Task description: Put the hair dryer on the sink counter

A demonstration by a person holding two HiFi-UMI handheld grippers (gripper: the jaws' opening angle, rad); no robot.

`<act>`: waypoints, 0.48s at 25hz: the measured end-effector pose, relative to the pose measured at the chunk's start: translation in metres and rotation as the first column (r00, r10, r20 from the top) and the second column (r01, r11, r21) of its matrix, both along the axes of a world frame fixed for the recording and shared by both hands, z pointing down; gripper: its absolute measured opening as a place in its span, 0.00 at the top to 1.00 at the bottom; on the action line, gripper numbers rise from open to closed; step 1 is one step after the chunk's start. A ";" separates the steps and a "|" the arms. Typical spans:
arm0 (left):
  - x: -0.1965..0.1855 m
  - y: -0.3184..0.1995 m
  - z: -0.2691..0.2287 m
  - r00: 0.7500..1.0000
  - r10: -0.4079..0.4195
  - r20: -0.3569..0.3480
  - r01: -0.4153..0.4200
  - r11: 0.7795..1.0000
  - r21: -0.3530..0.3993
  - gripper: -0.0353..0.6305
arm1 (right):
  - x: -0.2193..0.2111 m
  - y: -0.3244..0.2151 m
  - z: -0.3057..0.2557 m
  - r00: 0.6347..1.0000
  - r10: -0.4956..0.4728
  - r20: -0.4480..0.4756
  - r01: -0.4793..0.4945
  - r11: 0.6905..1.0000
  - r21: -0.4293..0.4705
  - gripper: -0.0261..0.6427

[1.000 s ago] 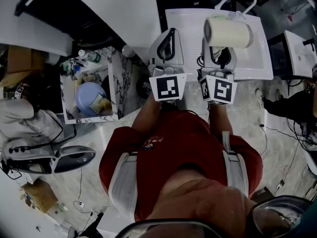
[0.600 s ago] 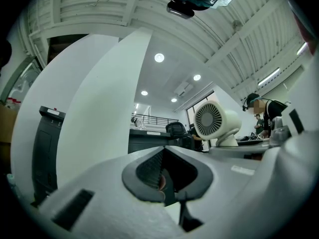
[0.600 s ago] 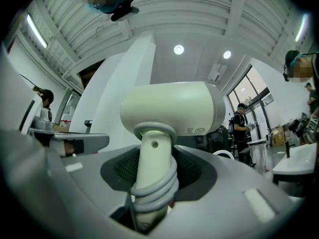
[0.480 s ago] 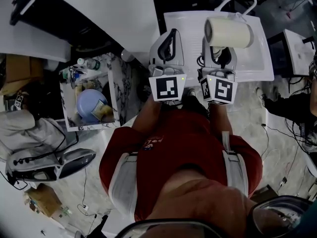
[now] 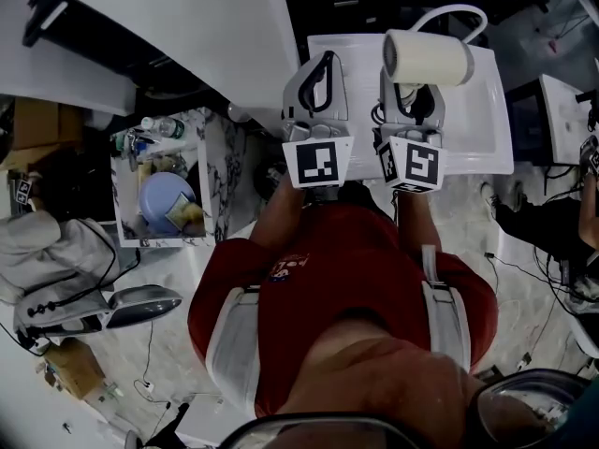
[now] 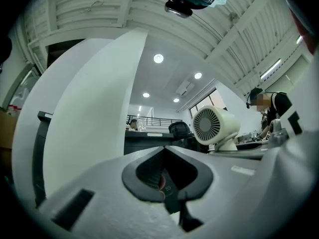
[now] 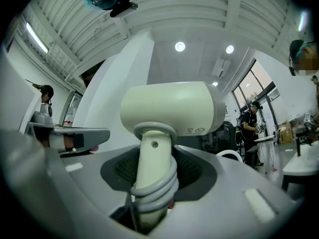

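My right gripper (image 5: 412, 99) has its jaws clamped on the hair dryer (image 5: 429, 57) by its cord-wrapped handle, over the white worktop (image 5: 489, 110). The left gripper (image 5: 319, 75) is closed and empty. I fear the top-heavy head swivelling on the cord and toppling at release.

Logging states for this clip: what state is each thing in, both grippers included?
hair dryer: held upright by its handle, cord wound round the handle
right gripper: fingers shut on the hair dryer's handle
left gripper: fingers together, nothing between them
sink counter: hair dryer not yet on it
clothes iron: set down at the left, untouched
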State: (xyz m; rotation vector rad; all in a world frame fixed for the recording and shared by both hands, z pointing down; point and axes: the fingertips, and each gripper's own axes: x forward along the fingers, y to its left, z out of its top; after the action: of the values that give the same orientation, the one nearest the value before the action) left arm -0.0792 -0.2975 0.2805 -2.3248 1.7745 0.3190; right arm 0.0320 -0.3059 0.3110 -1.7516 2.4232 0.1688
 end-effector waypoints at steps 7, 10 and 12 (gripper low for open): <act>0.019 -0.022 -0.002 0.999 -0.036 0.016 0.035 0.999 0.003 0.94 | 0.015 -0.028 -0.002 0.999 -0.033 0.000 0.033 0.999 -0.003 0.70; 0.025 -0.030 -0.005 0.999 -0.050 0.021 0.050 0.999 0.005 0.94 | 0.020 -0.038 -0.003 0.999 -0.048 0.009 0.048 0.999 -0.011 0.70; 0.025 -0.034 -0.005 0.998 -0.062 0.024 0.062 0.998 0.006 0.94 | 0.021 -0.043 0.001 0.998 -0.064 0.022 0.064 0.998 -0.023 0.70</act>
State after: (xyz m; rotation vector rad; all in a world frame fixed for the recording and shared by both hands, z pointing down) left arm -0.0538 -0.3313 0.2757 -2.2550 1.8284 0.2839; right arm 0.0528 -0.3488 0.3119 -1.6739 2.4720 0.1141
